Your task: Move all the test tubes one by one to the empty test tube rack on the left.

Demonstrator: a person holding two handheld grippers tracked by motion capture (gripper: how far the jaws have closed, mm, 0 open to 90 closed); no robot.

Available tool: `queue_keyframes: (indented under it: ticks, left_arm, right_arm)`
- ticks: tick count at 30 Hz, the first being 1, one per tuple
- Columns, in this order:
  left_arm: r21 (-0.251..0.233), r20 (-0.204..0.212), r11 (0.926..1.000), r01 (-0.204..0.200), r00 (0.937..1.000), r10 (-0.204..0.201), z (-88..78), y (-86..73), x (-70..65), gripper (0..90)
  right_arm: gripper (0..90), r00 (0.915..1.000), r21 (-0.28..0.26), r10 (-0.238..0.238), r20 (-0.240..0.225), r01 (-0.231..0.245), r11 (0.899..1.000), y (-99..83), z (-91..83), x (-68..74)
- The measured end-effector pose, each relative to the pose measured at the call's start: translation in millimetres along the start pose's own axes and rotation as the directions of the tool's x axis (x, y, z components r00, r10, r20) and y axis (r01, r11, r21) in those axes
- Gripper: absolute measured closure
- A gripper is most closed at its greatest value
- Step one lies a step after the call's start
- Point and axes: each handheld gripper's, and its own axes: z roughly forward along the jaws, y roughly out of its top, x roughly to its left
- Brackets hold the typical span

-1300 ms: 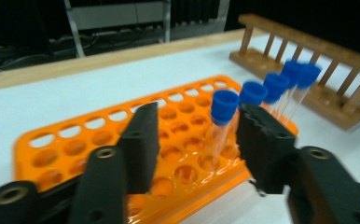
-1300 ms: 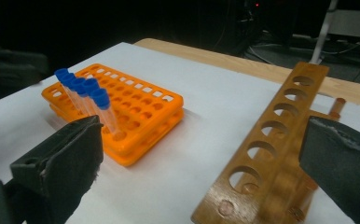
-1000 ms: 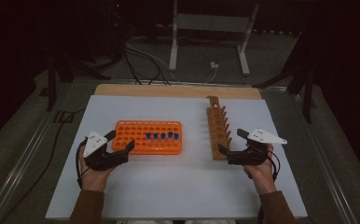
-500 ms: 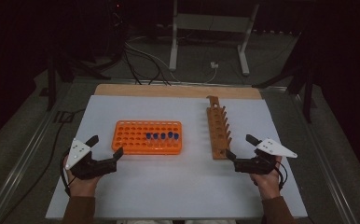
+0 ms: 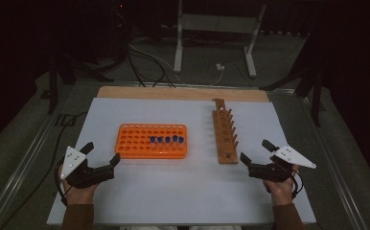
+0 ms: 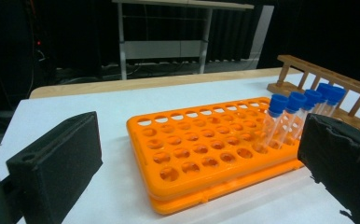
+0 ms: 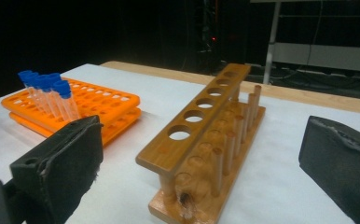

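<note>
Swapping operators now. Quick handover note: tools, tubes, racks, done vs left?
Left tool: open, nothing held; its jaws have just been opening. It sits near the orange rack's left end.
Right tool: open, nothing held, beside the wooden rack's near end.
Tubes: five blue-capped ones stand together in the orange rack, toward its right side.
Wooden rack: every hole seen is unfilled.
Done: no tube sits in the wooden rack.
Left: probably moving tubes between the racks; neither tool touches a tube yet.
</note>
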Motion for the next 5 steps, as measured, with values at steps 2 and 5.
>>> queue_keyframes:
  ticks: [2,5]
  left_arm:
    - [0.000,-0.009,1.0000,0.007,0.9999,-0.007,-0.8,-1.0,0.8,0.6]
    - [0.001,-0.016,0.9995,0.032,0.9994,-0.032,-1.1,-2.5,3.9,0.6]
  right_arm:
    - [0.1,1.0000,0.000,0.005,0.000,-0.005,1.000,-0.9,-0.3,-0.9]
    - [0.0,0.9999,0.002,0.002,0.013,-0.002,1.000,-1.2,0.1,-0.5]
